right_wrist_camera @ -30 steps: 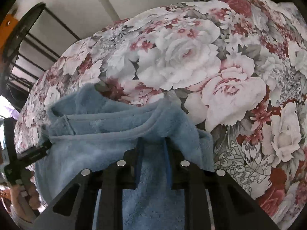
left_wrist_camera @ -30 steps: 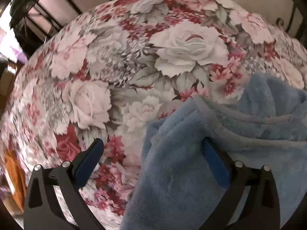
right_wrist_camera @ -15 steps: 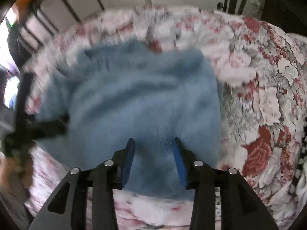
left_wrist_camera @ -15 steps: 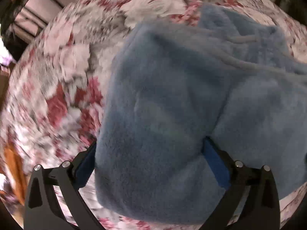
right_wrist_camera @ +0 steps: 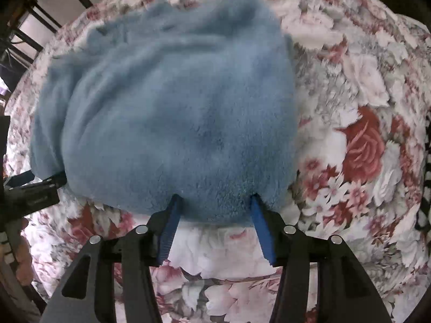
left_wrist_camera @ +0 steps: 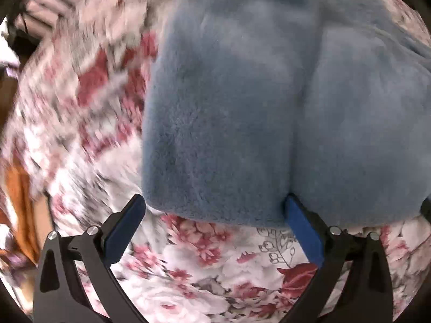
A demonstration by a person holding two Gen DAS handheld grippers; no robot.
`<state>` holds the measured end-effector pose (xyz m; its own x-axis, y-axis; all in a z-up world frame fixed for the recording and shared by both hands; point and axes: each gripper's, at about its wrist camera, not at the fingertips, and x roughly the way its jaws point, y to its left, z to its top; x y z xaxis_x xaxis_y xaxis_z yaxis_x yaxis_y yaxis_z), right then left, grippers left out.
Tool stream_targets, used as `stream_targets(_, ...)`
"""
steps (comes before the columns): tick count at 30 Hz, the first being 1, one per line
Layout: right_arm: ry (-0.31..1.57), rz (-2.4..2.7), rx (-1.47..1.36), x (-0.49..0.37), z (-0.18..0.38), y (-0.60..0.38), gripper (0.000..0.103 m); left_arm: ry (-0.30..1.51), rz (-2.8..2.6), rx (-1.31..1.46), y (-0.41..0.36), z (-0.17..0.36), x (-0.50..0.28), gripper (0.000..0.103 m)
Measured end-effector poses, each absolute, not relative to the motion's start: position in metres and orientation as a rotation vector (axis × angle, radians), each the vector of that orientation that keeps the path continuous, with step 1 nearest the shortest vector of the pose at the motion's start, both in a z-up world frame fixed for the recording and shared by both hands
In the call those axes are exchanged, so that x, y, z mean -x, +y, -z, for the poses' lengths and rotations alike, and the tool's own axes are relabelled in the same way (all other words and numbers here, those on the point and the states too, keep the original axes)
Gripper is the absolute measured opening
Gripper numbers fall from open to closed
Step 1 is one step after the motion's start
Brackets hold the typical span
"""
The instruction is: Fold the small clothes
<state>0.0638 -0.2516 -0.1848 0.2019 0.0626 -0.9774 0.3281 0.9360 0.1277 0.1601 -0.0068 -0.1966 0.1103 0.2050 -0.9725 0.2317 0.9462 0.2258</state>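
A fluffy light-blue garment (right_wrist_camera: 172, 113) lies folded on the floral bedspread (right_wrist_camera: 361, 145); it also fills the upper right of the left wrist view (left_wrist_camera: 269, 102). My right gripper (right_wrist_camera: 214, 202) is open, its blue-padded fingertips at the garment's near edge, holding nothing. My left gripper (left_wrist_camera: 215, 204) is wide open at the garment's near left edge, its right pad (left_wrist_camera: 301, 228) touching the fleece. The left gripper's body shows at the left edge of the right wrist view (right_wrist_camera: 35, 188).
The bedspread with pink and red roses covers the whole bed. Dark metal bed-frame bars (right_wrist_camera: 40, 8) stand at the far left. An orange item (left_wrist_camera: 18, 199) lies at the bed's left edge.
The right gripper opened and let go of the garment. Both grippers pulled back toward me, so the folded garment now lies flat ahead of the fingertips.
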Motion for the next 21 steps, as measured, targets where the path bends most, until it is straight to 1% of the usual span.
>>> stream_targets(1, 1.320, 0.186, -0.360, -0.063, 0.173, -0.253, 0.053, 1.467, 0.022, -0.325, -0.003, 0.191, -0.162, 0.099)
stream_targets(4, 1.191, 0.198, -0.387, -0.060, 0.140, -0.261, 0.053, 1.344, 0.026, -0.282, 0.004, 0.155, -0.167, 0.099)
stream_targets(6, 1.138, 0.221, -0.414, -0.065, 0.131, -0.272, 0.053, 1.258, 0.014, -0.286, 0.004, 0.135, -0.173, 0.099)
stream_targets(9, 1.089, 0.244, -0.476, -0.075, 0.129, -0.289, 0.053, 1.203, 0.011, -0.286, 0.005, 0.125, -0.194, 0.099)
stream_targets(13, 1.065, 0.273, -0.526, -0.098, 0.135, -0.314, 0.053, 1.124, -0.053, -0.414, -0.009, 0.128, -0.220, 0.099)
stream_targets(16, 1.057, 0.301, -0.565, -0.114, 0.141, -0.327, 0.049, 1.142, -0.065, -0.443, -0.011, 0.136, -0.249, 0.099)
stream_targets(17, 1.060, 0.307, -0.573, -0.119, 0.145, -0.330, 0.046, 1.175, -0.061, -0.417, -0.010, 0.143, -0.259, 0.099)
stream_targets(21, 1.171, 0.343, -0.576, -0.132, 0.180, -0.334, 0.045, 1.279, -0.059, -0.367, -0.007, 0.173, -0.278, 0.099)
